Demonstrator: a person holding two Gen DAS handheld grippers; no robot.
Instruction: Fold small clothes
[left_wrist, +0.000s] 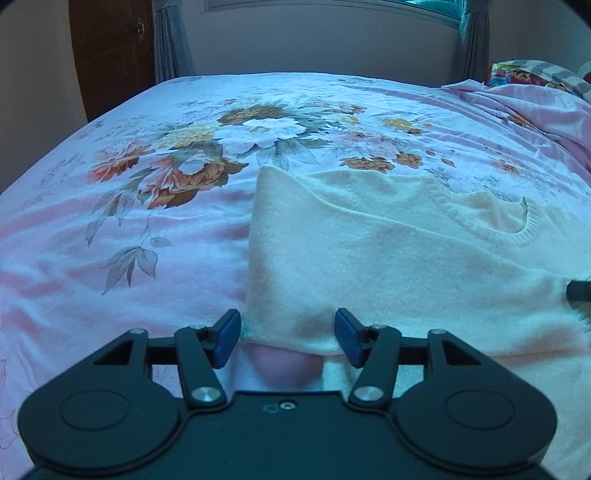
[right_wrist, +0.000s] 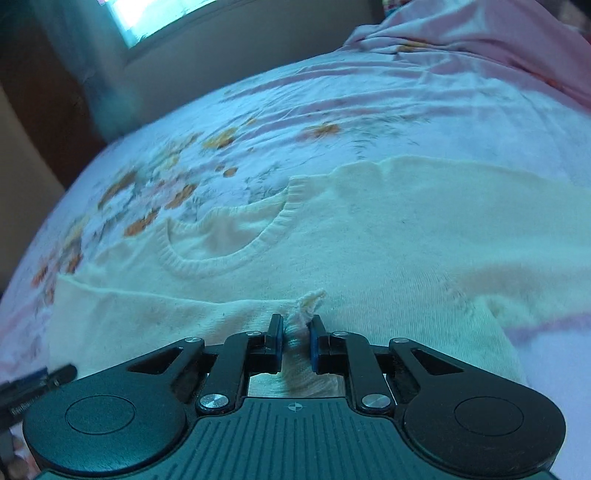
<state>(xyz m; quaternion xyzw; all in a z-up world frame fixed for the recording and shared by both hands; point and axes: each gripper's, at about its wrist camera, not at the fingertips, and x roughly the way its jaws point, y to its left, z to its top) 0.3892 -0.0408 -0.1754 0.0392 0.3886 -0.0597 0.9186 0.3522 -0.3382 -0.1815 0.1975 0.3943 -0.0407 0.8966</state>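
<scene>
While a cream sweater (left_wrist: 388, 251) lies flat on the floral bedsheet (left_wrist: 147, 229), the left gripper (left_wrist: 287, 341) hovers at the sweater's near hem, jaws wide, gripping nothing. Further along that hem, the right gripper (right_wrist: 296, 341) pinches a bunched tuft of knit, jaws narrow.

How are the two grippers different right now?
The left gripper has its jaws wide apart, with the sweater edge between them but not squeezed. The right gripper is nearly closed, pinching a bunch of the sweater. Both have black arms with blue pads and sit at the sweater's near edge on the bed.
</scene>
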